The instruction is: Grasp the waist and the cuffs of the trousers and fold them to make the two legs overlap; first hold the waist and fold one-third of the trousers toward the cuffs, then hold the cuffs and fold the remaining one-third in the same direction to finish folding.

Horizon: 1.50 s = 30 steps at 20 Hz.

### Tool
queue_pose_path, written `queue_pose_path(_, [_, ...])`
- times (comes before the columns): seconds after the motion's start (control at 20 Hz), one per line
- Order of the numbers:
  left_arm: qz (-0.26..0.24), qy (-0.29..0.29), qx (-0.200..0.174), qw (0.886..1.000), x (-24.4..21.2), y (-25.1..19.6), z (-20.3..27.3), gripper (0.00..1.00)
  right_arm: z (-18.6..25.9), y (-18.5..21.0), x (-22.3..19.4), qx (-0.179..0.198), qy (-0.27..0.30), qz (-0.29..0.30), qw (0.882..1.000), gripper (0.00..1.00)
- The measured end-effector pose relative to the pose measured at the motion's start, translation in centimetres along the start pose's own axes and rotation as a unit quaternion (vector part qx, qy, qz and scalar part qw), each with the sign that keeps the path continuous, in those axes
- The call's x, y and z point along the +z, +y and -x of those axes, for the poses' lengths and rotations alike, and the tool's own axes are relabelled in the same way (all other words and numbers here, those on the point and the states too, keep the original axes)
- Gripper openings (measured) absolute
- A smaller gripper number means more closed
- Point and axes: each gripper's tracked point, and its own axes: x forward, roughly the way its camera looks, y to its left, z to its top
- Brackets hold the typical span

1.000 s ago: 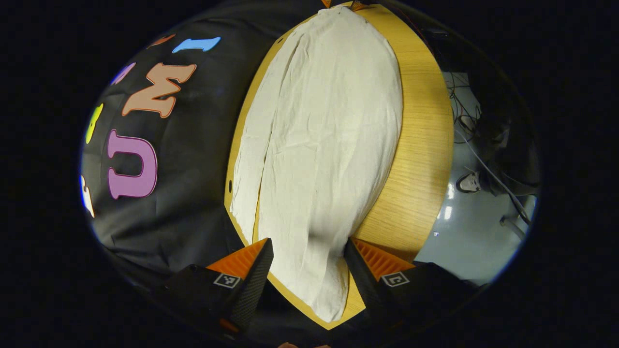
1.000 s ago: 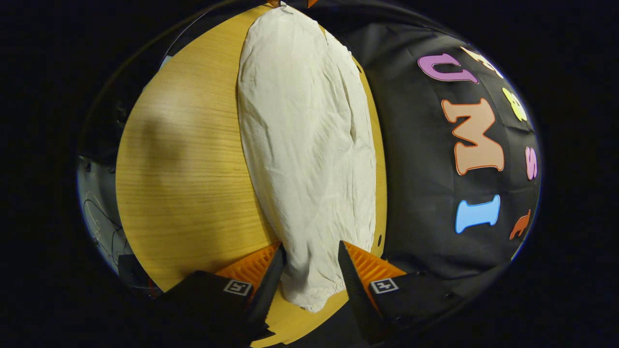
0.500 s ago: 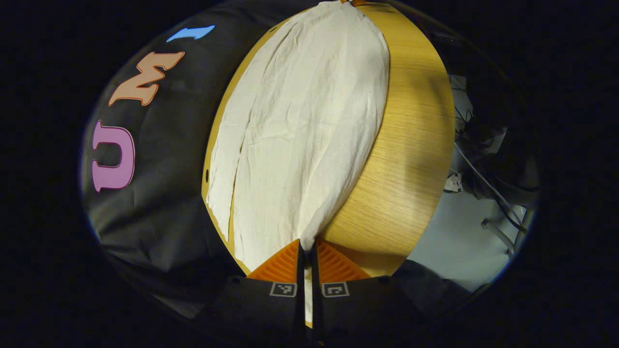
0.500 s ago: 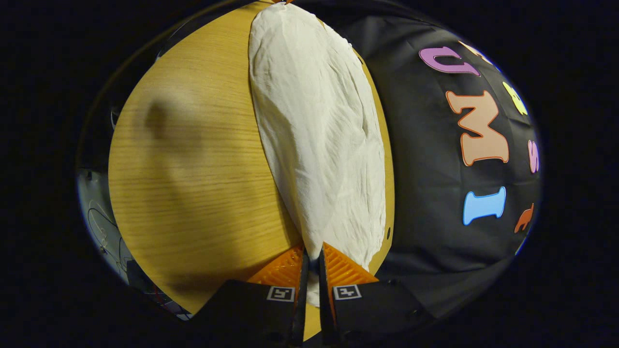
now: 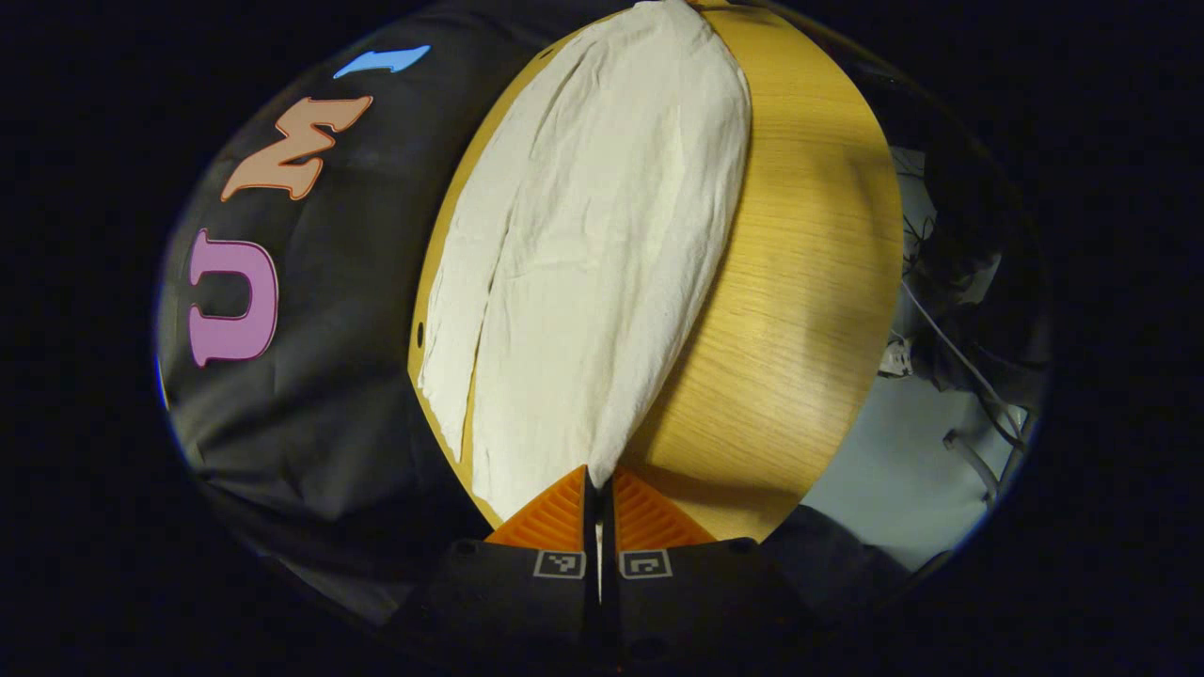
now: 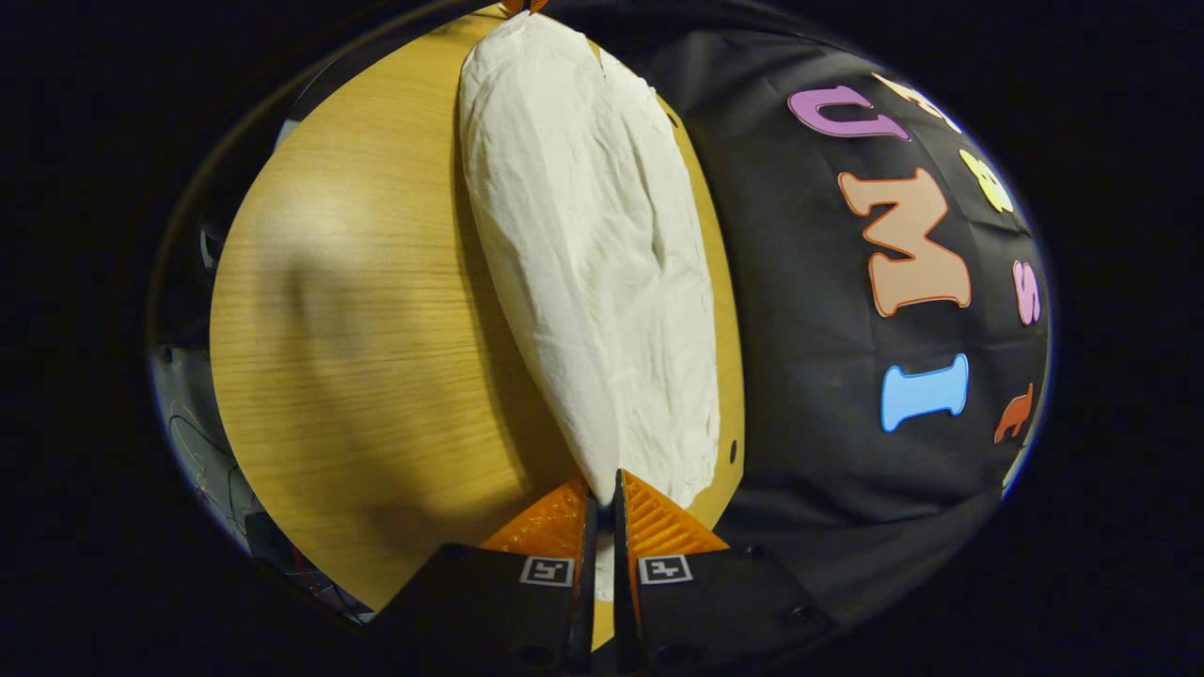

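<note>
Left gripper (image 5: 599, 489): fingers closed together, with a thin edge of the white trousers (image 5: 593, 244) pinched between them at the near end of the garment. The cloth rises from the wooden table (image 5: 800, 310) into the grip, forming a taut ridge that runs away from the fingers.

Right gripper (image 6: 602, 494): fingers likewise closed, clamping a fold of the trousers (image 6: 593, 244) at their near end in the right gripper view. Here too the fabric is gathered to a point at the fingers and widens farther off.

Trousers: stretched lengthwise across the table (image 6: 357, 310), from each gripper to the far end of its view, lying toward the side of the tabletop next to the black cloth wall. In the left gripper view a narrower strip of cloth lies flat along the left edge of the main body, beside the table's rim. The surface is creased throughout. Which end is waist and which cuffs cannot be told.

Beyond the table on the right of the left gripper view: pale floor (image 5: 894, 451) with cables (image 5: 959, 357)
</note>
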Motion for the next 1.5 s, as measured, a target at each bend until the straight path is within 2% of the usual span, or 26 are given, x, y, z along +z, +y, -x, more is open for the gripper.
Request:
queue_pose_path(0.25, [0.018,0.004,0.047,0.999,0.6,5.2,0.7,0.0,0.5,-5.0,0.9,-0.055,-0.024,-0.001,0.998,0.08])
queue_pose_path(0.3, [0.019,0.007,0.056,0.998,0.8,6.2,0.7,0.0,0.3,-5.9,0.9,-0.063,-0.027,-0.003,0.998,0.11])
queue_pose_path(0.4, [0.025,0.01,0.074,0.997,1.4,8.3,1.0,0.0,-0.2,-7.5,1.2,-0.075,-0.036,-0.006,0.997,0.11])
queue_pose_path(0.45, [0.028,0.011,0.082,0.996,1.7,9.3,1.0,0.0,-0.5,-8.1,1.2,-0.08,-0.04,-0.007,0.996,0.08])
queue_pose_path(0.5, [0.029,0.012,0.089,0.996,2.0,10.2,0.9,0.0,-0.9,-8.9,1.3,-0.085,-0.045,-0.006,0.995,0.11])
queue_pose_path(0.75, [0.033,0.006,0.125,0.992,3.4,15.6,0.6,0.0,-2.6,-12.4,1.7,-0.103,-0.054,-0.001,0.993,0.11])
queue_pose_path(0.9, [0.029,-0.005,0.134,0.991,4.1,18.7,-0.5,0.0,-3.4,-14.0,2.4,-0.113,-0.051,0.003,0.992,0.08])
queue_pose_path(0.95, [0.026,-0.01,0.136,0.99,4.2,19.7,-1.1,0.0,-4.0,-14.5,2.5,-0.115,-0.048,0.007,0.992,0.11])
queue_pose_path(1.2, [0.016,-0.036,0.139,0.989,6.1,24.7,-4.5,0.0,-7.2,-17.8,3.1,-0.123,-0.029,0.015,0.992,0.11])
queue_pose_path(1.5, [0.012,-0.057,0.133,0.989,8.1,28.9,-9.1,0.0,-12.3,-20.2,3.8,-0.114,-0.014,0.031,0.993,0.11])
